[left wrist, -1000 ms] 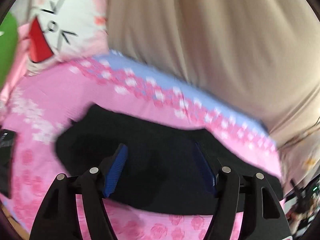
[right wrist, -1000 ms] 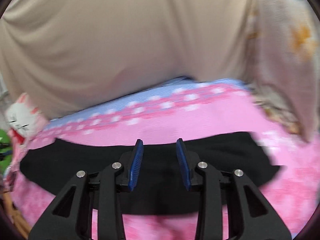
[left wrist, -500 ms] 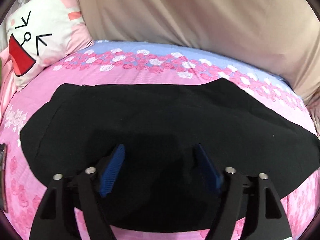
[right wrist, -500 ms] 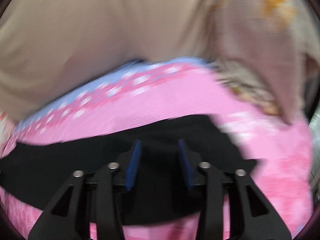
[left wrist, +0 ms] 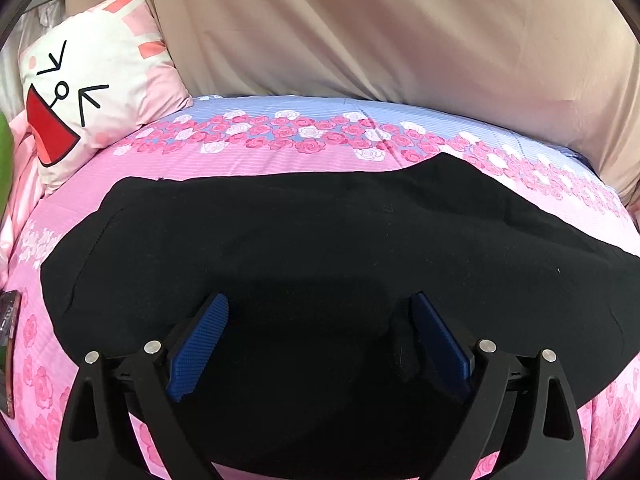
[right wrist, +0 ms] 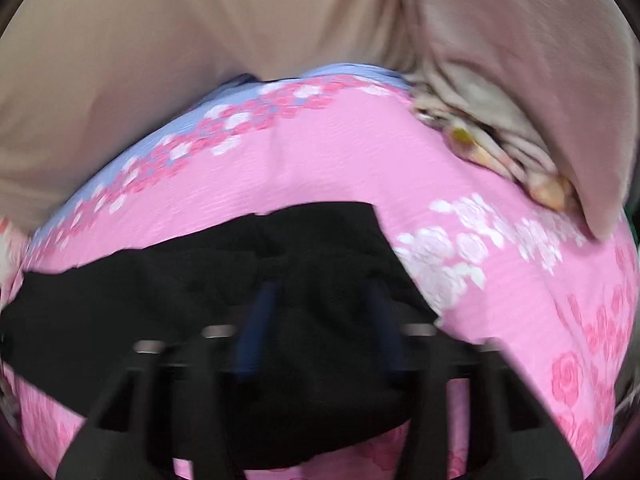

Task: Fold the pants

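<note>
1. Across the bed [left wrist: 248, 156], the black pants [left wrist: 320, 232] lie flat, long axis running side to side.
2. Left claw [left wrist: 320, 340] hangs over their left end, jaws spreading wide, nothing pinched.
3. Right claw [right wrist: 320, 332] sits over the right end (blurred); its jaws are closing, cloth between them, grip unclear.

Pink floral bed [left wrist: 280, 160]: black pants [left wrist: 320, 240] spread flat, pillow [left wrist: 92, 92] at corner.
</note>
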The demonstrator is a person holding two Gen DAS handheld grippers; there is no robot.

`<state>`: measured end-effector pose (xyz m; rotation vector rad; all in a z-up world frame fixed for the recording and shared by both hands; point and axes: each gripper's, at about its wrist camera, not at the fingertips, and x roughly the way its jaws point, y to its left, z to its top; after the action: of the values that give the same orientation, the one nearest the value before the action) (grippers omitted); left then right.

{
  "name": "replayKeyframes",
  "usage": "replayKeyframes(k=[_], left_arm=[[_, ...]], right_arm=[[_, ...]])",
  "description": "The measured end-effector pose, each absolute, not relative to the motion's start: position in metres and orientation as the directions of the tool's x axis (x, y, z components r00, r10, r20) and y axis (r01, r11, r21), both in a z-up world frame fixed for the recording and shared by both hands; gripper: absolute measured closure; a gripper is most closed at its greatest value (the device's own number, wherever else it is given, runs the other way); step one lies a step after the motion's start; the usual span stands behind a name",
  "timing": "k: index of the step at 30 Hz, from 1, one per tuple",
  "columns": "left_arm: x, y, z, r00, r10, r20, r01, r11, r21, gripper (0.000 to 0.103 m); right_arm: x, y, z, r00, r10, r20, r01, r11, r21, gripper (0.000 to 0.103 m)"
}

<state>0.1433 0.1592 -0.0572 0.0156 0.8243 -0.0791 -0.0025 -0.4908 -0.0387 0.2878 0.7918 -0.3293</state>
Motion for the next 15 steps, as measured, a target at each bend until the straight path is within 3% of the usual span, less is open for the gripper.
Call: replayKeyframes(k=[2, 5, 7, 9, 10, 13, 15], left_arm=[[0.144, 0.159, -0.057, 0.676, -0.059, -0.734, 0.075, 0.997, -0.012, 0.012], [0.144, 0.157, -0.058, 0.676, -0.045, -0.735, 0.070, 0.998, 0.004, 0.011], [0.144, 0.155, -0.058, 0.676, -0.032, -0.736, 0.066, 0.998, 0.017, 0.011], [0.144, 0.153, -0.058, 0.677, -0.026, -0.736, 0.065, 0.998, 0.025, 0.011], [0.144, 0.154, -0.058, 0.677, -0.027, -0.736, 0.065, 0.998, 0.023, 0.011], [0.144, 0.154, -0.057, 0.678, -0.036, -0.734, 0.067, 0.998, 0.013, 0.011], [0.144, 0.154, -0.058, 0.678, -0.036, -0.734, 0.067, 0.998, 0.013, 0.011]], right_arm=[[-0.013, -0.469, -0.001, 0.720, -0.287, -0.631, 0.373, 0.928, 0.004, 0.097], [-0.026, -0.459, 0.040, 0.808, -0.332, -0.487, 0.377, 0.926, -0.006, 0.097], [-0.012, -0.478, 0.024, 0.780, -0.348, -0.520, 0.392, 0.920, -0.028, 0.096], [0.017, -0.510, -0.037, 0.611, -0.370, -0.700, 0.448, 0.890, -0.079, 0.094], [0.019, -0.516, -0.053, 0.559, -0.378, -0.738, 0.472, 0.877, -0.092, 0.091], [-0.014, -0.505, -0.006, 0.685, -0.401, -0.608, 0.526, 0.850, 0.032, 0.087], [-0.028, -0.487, 0.020, 0.754, -0.345, -0.559, 0.474, 0.875, 0.100, 0.087]])
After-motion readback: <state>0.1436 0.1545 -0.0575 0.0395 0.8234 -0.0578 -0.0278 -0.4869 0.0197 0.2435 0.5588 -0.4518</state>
